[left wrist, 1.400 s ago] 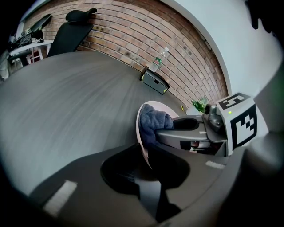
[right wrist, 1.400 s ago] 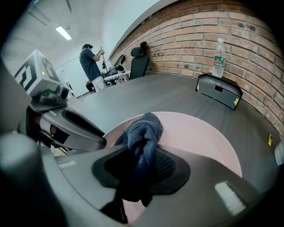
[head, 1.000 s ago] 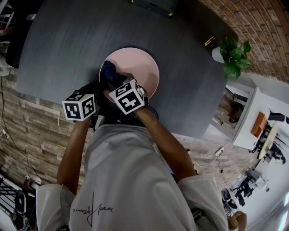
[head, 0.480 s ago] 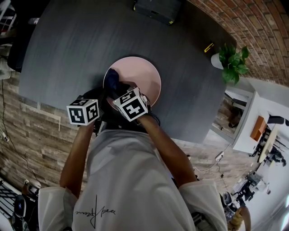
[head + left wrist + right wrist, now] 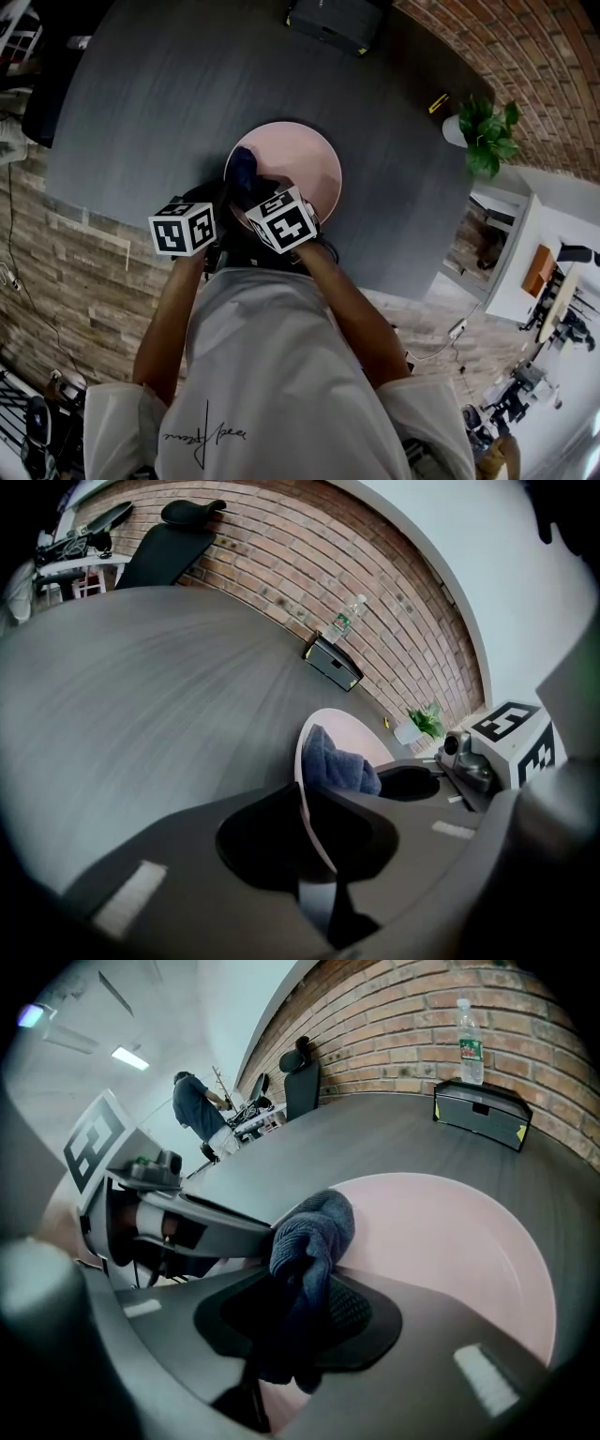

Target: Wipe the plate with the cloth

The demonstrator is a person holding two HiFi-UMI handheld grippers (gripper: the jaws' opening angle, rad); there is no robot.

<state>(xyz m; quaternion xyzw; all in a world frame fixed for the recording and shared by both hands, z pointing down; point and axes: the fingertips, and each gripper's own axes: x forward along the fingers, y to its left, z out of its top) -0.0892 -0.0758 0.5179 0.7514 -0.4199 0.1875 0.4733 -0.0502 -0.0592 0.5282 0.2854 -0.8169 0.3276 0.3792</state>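
Both grippers at the pink plate (image 5: 309, 159) on the grey table (image 5: 169, 84).
Head view: plate at mid-frame, dark blue cloth (image 5: 242, 167) on its left edge, left gripper (image 5: 217, 193) and right gripper (image 5: 255, 187) crowded at the near rim. Left gripper view: jaws just been closing, now pinching the plate's rim at bottom centre, cloth just beyond. Right gripper view: jaws clamped on the bunched cloth, resting on the plate's left side.

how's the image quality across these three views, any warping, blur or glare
Head view: the fisheye bends the brick wall; the plate is sharp. Left gripper view: dark corners, and the table looks soft and streaky. Right gripper view: the cloth weave is crisp, and the ceiling light glares mildly.
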